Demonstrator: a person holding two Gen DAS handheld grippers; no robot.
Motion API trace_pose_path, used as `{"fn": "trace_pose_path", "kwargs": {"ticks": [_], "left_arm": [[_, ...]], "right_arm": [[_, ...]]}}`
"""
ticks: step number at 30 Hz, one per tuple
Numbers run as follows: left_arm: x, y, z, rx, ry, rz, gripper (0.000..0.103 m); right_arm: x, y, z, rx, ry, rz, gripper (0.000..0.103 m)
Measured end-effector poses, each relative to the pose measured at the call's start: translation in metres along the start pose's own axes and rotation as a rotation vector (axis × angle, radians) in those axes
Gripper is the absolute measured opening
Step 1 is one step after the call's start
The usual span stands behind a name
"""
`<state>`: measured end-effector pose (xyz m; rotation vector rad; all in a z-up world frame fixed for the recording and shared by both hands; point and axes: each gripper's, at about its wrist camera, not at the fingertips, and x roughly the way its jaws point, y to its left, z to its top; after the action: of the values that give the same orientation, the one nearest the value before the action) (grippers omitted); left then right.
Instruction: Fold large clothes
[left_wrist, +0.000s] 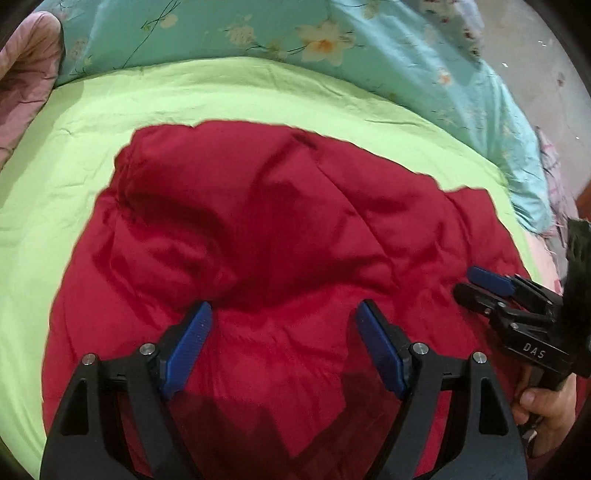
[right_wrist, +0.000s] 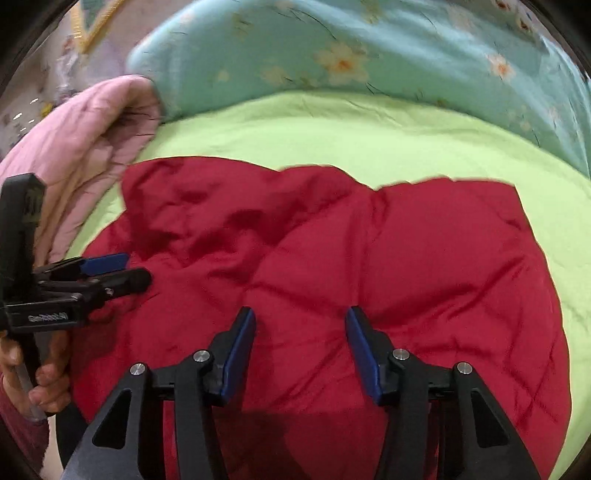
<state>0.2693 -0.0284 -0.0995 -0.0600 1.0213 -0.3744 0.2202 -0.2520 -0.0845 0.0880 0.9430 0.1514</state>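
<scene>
So we've got a red padded jacket (left_wrist: 258, 240) lying in a puffy heap on the lime-green sheet (left_wrist: 92, 155), and both claws are parked over its near edge with nothing in them. In the left wrist view the left gripper (left_wrist: 284, 343) sits at 6 o'clock with its blue pads spread wide, only red fabric showing between them, no pinch. The right gripper (left_wrist: 480, 286) pokes in from 3 o'clock in that same view, side-on, its two fingers lying nearly together and holding nothing that we can see, but in its own view (right_wrist: 301, 350) it's plainly spread apart, just a bit less wide than the left one. The jacket looks already doubled over once or so; its far edge runs across at 12 o'clock in the right wrist view, and the quilting lines puff up around the middle. Our guess is both tools hang low and side by side because the next fold wants a two-point pickup along the near hem, so the bulk lifts evenly instead of slumping. The teal floral quilt (right_wrist: 332, 48) is bunched at 12 o'clock and a pink quilt (right_wrist: 81, 140) at 10 o'clock, both off the jacket, so the green sheet gives room to flip it away from us.
</scene>
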Motion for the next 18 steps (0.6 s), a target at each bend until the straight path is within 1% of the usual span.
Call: {"fn": "trace_pose_path", "kwargs": {"ticks": [3,4,6,8,11,12,14,18], "left_arm": [[0.019,0.007,0.015,-0.019,0.028,0.040,0.081],[0.024,0.011,0.019,-0.035,0.034,0.041,0.081],[0.032,0.017,0.027,-0.060,0.035,0.040,0.081],[0.036,0.025,0.031,-0.083,0.032,0.051,0.081],[0.039,0.045,0.033,-0.158,0.030,0.050,0.081],[0.038,0.053,0.030,-0.190,0.027,0.057,0.081],[0.036,0.062,0.024,-0.214,0.029,0.050,0.081],[0.020,0.062,0.015,-0.182,0.019,0.103,0.081]], "right_arm": [[0.011,-0.022,0.011,0.055,0.008,-0.034,0.051],[0.013,-0.028,0.013,0.070,0.005,-0.041,0.051],[0.018,-0.053,0.017,0.134,-0.005,-0.085,0.051],[0.022,-0.077,0.017,0.211,-0.014,-0.075,0.051],[0.023,-0.104,0.010,0.303,-0.026,-0.060,0.051],[0.022,-0.110,0.008,0.322,-0.030,-0.051,0.050],[0.019,-0.115,0.002,0.349,-0.041,-0.045,0.047],[0.008,-0.115,-0.004,0.361,-0.055,-0.088,0.045]]}}
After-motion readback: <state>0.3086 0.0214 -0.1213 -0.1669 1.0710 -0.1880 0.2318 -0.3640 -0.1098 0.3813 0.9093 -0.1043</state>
